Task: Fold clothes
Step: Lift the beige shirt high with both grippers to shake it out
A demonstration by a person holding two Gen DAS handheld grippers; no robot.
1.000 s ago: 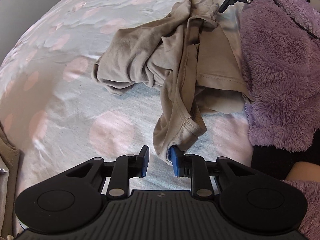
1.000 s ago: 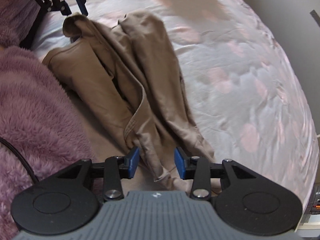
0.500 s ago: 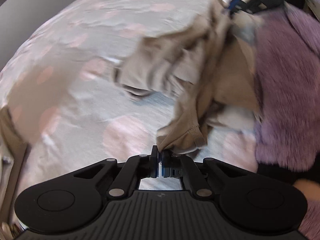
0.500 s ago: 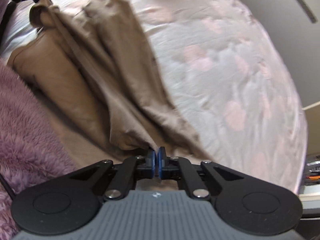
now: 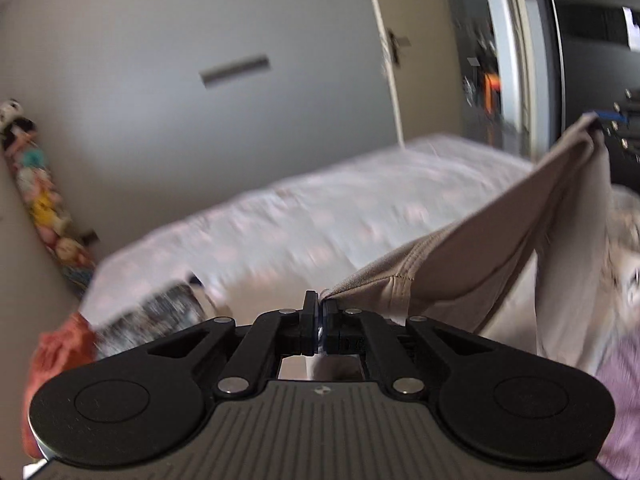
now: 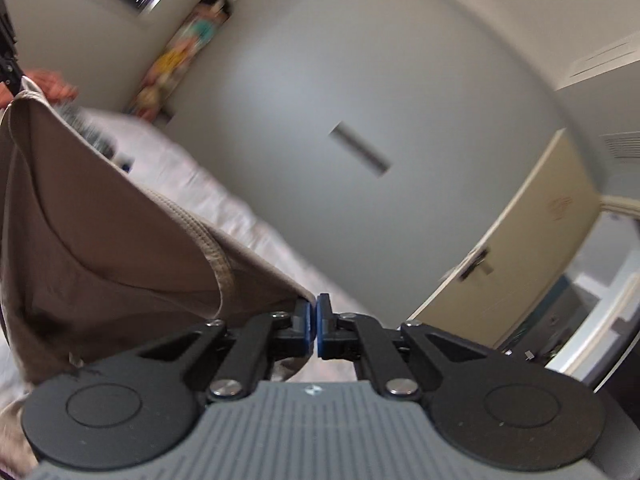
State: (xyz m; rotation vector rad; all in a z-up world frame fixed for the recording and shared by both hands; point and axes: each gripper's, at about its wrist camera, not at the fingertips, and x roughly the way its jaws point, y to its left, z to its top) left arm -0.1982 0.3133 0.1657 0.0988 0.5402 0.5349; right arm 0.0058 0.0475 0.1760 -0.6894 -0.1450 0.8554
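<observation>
Item: taupe garment [image 5: 500,248], knit, hemmed edge, held in the air above the bed [image 5: 320,216] and stretched between our two tools. Left gripper [image 5: 321,316]: fingers together, clamped on a corner of the hem. Right gripper [image 6: 313,322]: fingers together, pinching the opposite corner, with the cloth running off to its left. We judge the two-corner hold serves to pull one edge taut so the cloth hangs open and its creases fall out, as a fold would need; whether this precedes laying it flat or follows a shake, we cannot tell. Orientation: the held edge makes the long axis, running roughly level from one gripper to the other, sagging a little mid-span; the rest of the cloth drops below that line towards the bed, and its lower end is out of view. Both cameras tilt up at the grey wall [image 6: 320,100] and the cream door [image 6: 532,232]. Motion blur smears the bedding, so what else lies there goes unlisted
</observation>
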